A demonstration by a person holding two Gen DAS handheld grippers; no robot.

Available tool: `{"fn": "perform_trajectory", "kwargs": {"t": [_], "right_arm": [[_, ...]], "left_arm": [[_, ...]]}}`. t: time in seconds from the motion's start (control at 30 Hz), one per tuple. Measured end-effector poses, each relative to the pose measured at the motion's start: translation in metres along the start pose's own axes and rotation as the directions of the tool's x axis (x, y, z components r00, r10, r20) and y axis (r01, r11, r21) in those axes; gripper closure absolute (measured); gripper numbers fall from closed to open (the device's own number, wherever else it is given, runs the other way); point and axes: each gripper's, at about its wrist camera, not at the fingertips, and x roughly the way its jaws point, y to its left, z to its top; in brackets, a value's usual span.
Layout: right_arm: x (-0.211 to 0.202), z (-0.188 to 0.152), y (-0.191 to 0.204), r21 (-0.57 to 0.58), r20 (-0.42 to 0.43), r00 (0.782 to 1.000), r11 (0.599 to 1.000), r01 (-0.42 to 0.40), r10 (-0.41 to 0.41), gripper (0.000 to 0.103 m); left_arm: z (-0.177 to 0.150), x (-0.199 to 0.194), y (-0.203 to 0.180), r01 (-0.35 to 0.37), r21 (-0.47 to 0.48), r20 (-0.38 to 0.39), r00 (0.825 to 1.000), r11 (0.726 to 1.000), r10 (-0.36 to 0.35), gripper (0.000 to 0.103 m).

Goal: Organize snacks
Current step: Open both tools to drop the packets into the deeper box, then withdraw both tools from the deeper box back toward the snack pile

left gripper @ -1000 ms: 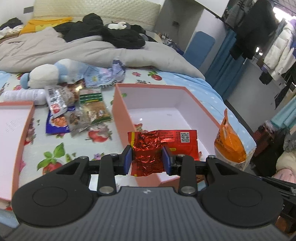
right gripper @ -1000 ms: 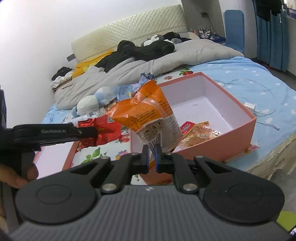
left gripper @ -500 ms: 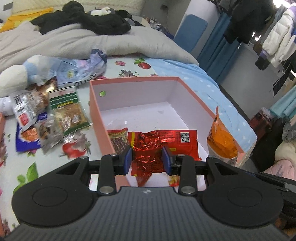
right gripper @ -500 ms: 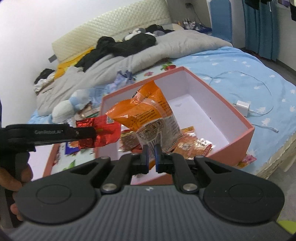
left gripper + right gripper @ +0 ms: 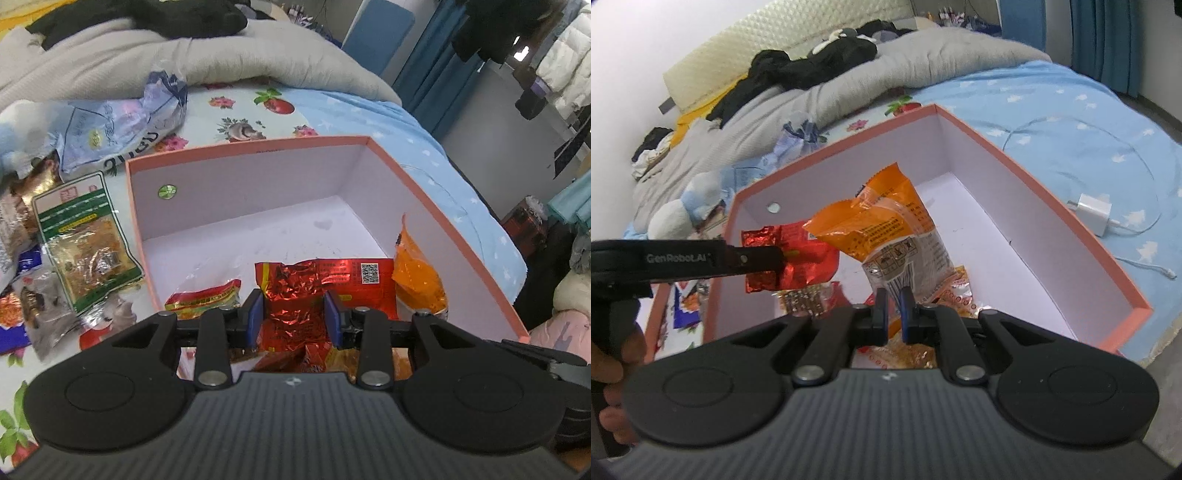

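While hanging over the open box (image 5: 436,177), left gripper (image 5: 294,314) pinches the red packet (image 5: 321,280) by its crumpled end, right gripper (image 5: 891,308) nearly shut on the orange bag's (image 5: 882,229) bottom seam. Both dangle ahead, above snacks (image 5: 801,299) already inside, probably for dropping in.

Both grippers are black, each with a ribbed grey body, two round discs and silver screws. The left gripper (image 5: 294,319) has blue pads, as does the right gripper (image 5: 891,314). White lettering marks the left one's side.
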Motion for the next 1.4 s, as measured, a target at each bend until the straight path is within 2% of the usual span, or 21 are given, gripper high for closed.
{"fn": "perform_trajectory", "kwargs": {"t": [0.17,0.23,0.3,0.33,0.4,0.47,0.8,1.23,1.4], "right_arm": [[0.012,0.0,-0.01,0.018,-0.025,1.0,1.0,0.014,-0.014,0.091],[0.013,0.0,-0.013,0.034,-0.03,0.999,0.998,0.044,-0.043,0.091],[0.013,-0.001,-0.013,0.032,-0.033,0.998,0.998,0.049,-0.048,0.09],[0.012,-0.002,-0.014,0.04,-0.038,0.998,0.997,0.058,-0.057,0.087],[0.008,-0.004,-0.013,0.052,-0.032,0.998,0.997,0.061,-0.059,0.059],[0.0,-0.006,-0.011,0.055,-0.015,0.999,0.997,0.052,-0.051,0.051],[-0.059,-0.021,0.005,0.053,0.069,0.998,0.999,0.009,-0.013,0.052],[-0.137,-0.05,0.04,0.008,0.172,0.984,0.999,-0.041,0.039,0.052],[-0.155,-0.066,0.051,-0.008,0.185,0.981,0.999,-0.05,0.05,0.052]], "left_arm": [[0.005,0.016,0.003,-0.004,0.009,-0.012,1.0,1.0,0.004,0.062],[0.004,0.017,0.001,-0.027,0.022,-0.022,0.999,0.999,0.028,0.056],[0.002,0.014,0.0,-0.034,0.032,-0.024,0.999,0.999,0.035,0.045],[0.001,0.012,0.0,-0.034,0.029,-0.024,0.999,0.999,0.035,0.044],[0.0,0.005,0.0,-0.037,0.025,-0.016,0.999,0.999,0.038,0.042],[-0.002,-0.004,-0.001,-0.047,0.024,-0.004,0.999,0.999,0.047,0.042],[-0.022,-0.079,-0.018,-0.064,0.042,0.078,0.995,0.997,0.061,0.042],[-0.072,-0.187,-0.027,-0.074,0.015,0.192,0.979,0.997,0.07,0.042],[-0.093,-0.219,-0.027,-0.083,0.002,0.22,0.972,0.997,0.08,0.042]]}}
